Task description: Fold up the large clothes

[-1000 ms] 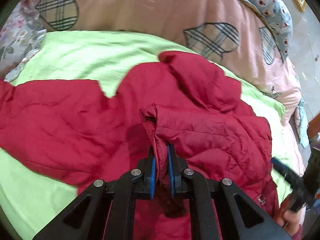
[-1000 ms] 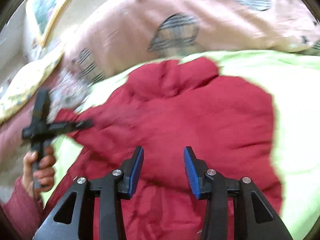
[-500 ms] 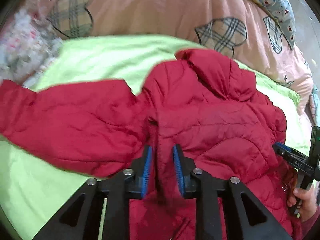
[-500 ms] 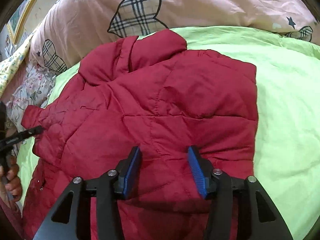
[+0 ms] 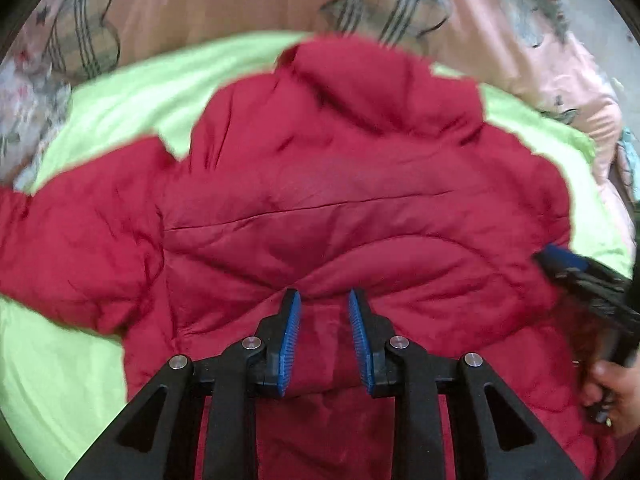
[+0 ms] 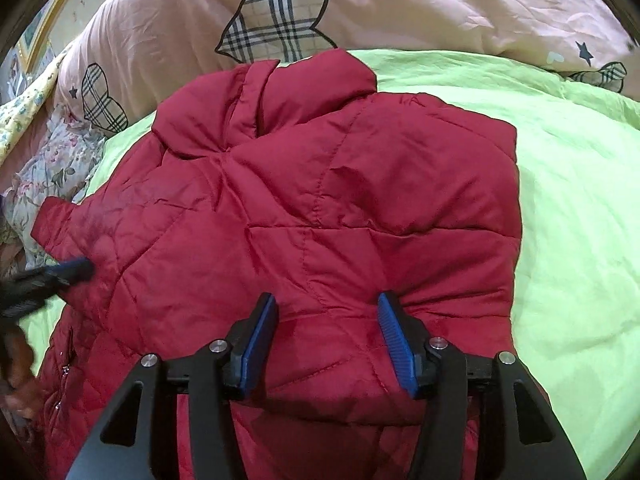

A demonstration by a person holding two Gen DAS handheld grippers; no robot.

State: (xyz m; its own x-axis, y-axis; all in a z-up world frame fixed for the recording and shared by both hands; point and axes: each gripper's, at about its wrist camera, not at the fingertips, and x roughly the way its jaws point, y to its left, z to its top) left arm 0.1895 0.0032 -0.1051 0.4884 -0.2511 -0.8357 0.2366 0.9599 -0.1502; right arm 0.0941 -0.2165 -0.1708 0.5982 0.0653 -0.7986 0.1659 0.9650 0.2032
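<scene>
A red quilted jacket [image 5: 340, 208] lies on a lime-green sheet [image 5: 132, 100], hood toward the pillows, one sleeve stretched out to the left [image 5: 72, 240]. A folded panel lies across its body. My left gripper [image 5: 323, 300] is open, with its blue pads just above the folded red fabric, holding nothing. The jacket also shows in the right wrist view [image 6: 320, 200]. My right gripper [image 6: 327, 304] is wide open, low over the jacket's folded part, empty. Each gripper shows at the edge of the other's view.
A pink quilt with plaid hearts [image 6: 280, 12] is bunched at the head of the bed. A floral cloth [image 6: 52, 160] lies at the left. Bare green sheet [image 6: 572, 240] spreads to the right of the jacket.
My left gripper has opened and let go of the jacket's folded edge, which now lies flat. My right gripper has moved in low over the jacket and opened wider.
</scene>
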